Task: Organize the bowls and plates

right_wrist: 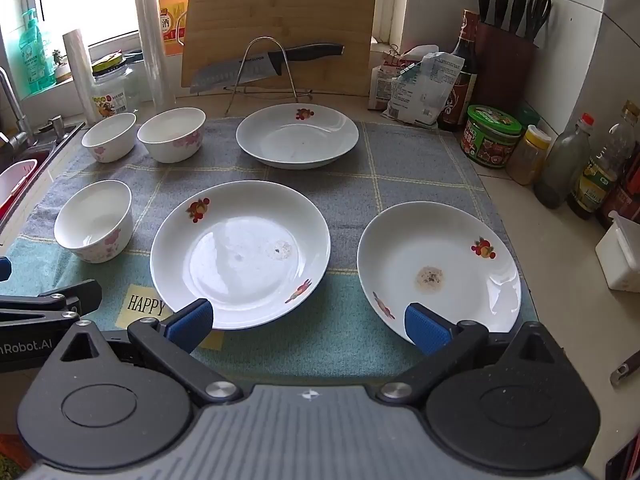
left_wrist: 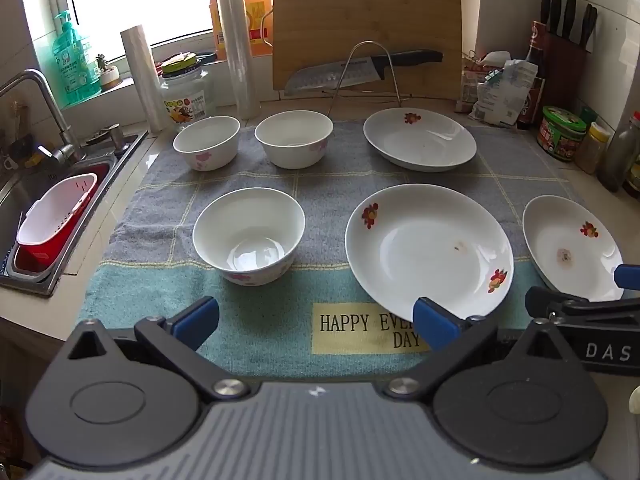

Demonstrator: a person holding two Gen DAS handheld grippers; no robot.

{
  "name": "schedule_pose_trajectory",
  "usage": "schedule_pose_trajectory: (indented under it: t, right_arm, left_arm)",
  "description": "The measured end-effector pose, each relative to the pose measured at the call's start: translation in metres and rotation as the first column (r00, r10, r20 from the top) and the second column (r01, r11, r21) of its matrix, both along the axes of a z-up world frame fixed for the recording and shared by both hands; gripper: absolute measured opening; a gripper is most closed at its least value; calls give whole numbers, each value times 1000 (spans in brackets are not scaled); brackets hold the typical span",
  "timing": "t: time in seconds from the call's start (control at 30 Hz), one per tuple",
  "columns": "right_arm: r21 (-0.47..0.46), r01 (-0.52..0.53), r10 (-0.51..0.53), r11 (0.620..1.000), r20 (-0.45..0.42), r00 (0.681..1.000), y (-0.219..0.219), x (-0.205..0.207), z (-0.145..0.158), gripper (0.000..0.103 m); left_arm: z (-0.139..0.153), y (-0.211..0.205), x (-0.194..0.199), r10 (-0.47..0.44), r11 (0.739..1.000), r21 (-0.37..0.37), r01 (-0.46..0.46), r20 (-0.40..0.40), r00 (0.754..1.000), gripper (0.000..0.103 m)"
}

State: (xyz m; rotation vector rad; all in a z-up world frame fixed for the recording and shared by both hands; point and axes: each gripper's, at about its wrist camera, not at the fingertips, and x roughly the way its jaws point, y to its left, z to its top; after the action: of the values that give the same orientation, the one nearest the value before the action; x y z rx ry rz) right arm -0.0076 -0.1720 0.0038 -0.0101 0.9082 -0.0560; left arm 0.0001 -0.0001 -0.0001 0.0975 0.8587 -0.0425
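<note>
Left wrist view: left gripper (left_wrist: 316, 322) jaws spread wide, nothing between them, hovering over the near edge of the towel (left_wrist: 256, 344). Three bowls sit upright on the towel: near bowl (left_wrist: 249, 236) in the front left, far-left bowl (left_wrist: 207, 143) and far-middle bowl (left_wrist: 294, 139) side by side at the back, apart from each other. Three plates lie flat: middle plate (left_wrist: 429, 251) just beyond the right blue pad, back plate (left_wrist: 420, 139) behind it, right plate (left_wrist: 568, 246) at the towel's right edge. Part of the right gripper shows at the right edge. Sink (left_wrist: 24, 188) at left holds a red-and-white basket (left_wrist: 56, 220). Cutting board (left_wrist: 366, 28) leans on the back wall with a knife (left_wrist: 360, 70) on a wire rack in front.

Right wrist view: right gripper (right_wrist: 308, 324) jaws spread wide, empty, above the towel's near edge between middle plate (right_wrist: 240, 254) and right plate (right_wrist: 438, 274). Right plate has a brown stain at its centre. Back plate (right_wrist: 297, 136) is behind. Bowls sit at left: near bowl (right_wrist: 94, 220), far-left bowl (right_wrist: 109, 136), far-middle bowl (right_wrist: 171, 134). Jars and bottles line the right wall.
</note>
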Motion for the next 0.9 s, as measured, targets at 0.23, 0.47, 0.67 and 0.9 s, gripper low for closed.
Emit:
schedule_pose_trajectory:
  t: [0.23, 0.47, 0.67, 0.9]
  right_arm:
    - [1, -1, 1, 1000, 9, 1000, 1, 0, 0, 103]
    - [1, 0, 0, 1000, 10, 1000, -1, 0, 2, 103]
    - [1, 0, 0, 1000, 9, 1000, -1, 0, 1, 103]
    - [-1, 0, 0, 1000, 10, 1000, 0, 0, 2, 103]
  left_arm:
    - [1, 0, 0, 1, 1000, -4, -1, 5, 1000, 102]
    - [2, 1, 1, -3, 1000, 0, 3, 11, 1000, 102]
    - [2, 0, 1, -2, 1000, 0, 2, 11, 1000, 102]
    - [5, -2, -1, -3, 1000, 0, 3, 12, 1000, 102]
